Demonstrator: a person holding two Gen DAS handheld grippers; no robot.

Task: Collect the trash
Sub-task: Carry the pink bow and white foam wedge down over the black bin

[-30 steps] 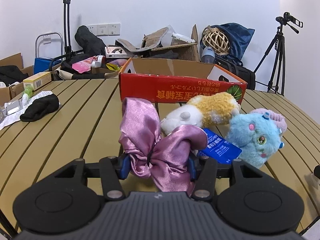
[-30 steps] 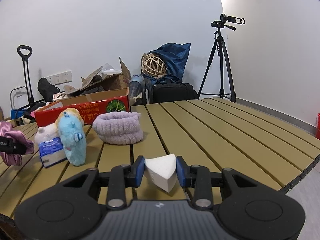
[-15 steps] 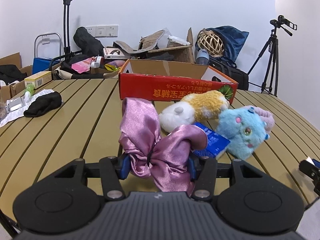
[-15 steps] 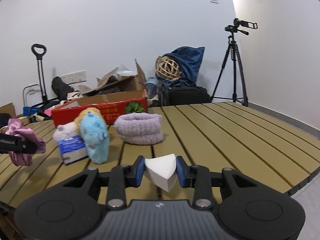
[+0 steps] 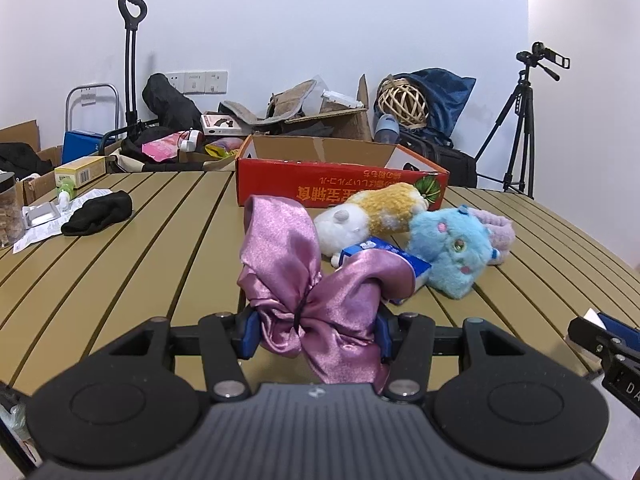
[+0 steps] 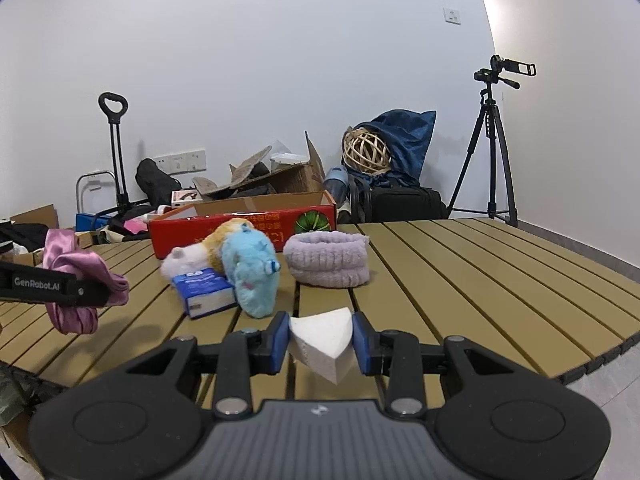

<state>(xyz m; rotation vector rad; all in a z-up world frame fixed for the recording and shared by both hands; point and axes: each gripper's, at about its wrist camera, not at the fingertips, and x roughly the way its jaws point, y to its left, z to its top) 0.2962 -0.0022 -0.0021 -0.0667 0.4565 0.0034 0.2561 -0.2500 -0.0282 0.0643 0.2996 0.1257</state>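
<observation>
My left gripper (image 5: 316, 332) is shut on a shiny pink satin scrunchie (image 5: 316, 292), held above the near part of the slatted table (image 5: 140, 248). The same scrunchie (image 6: 76, 272) shows at the left of the right wrist view, clamped in the left gripper's black finger (image 6: 52, 288). My right gripper (image 6: 320, 342) is shut on a white foam wedge (image 6: 324, 340) near the table's front edge. The right gripper's tip (image 5: 600, 334) with a bit of white foam enters the left wrist view at the lower right.
On the table lie a blue plush (image 5: 452, 256), a yellow-white plush (image 5: 372, 216), a blue tissue pack (image 6: 204, 288), a lilac fluffy band (image 6: 328, 258) and a red cardboard box (image 5: 340, 184). A black cloth (image 5: 100, 212) and papers lie left. A tripod (image 6: 492, 148) and clutter stand behind.
Both grippers have drawn back toward the near edge with their loads still clamped; the toys and box look farther off, and the right gripper's tip has come into the left wrist view.
</observation>
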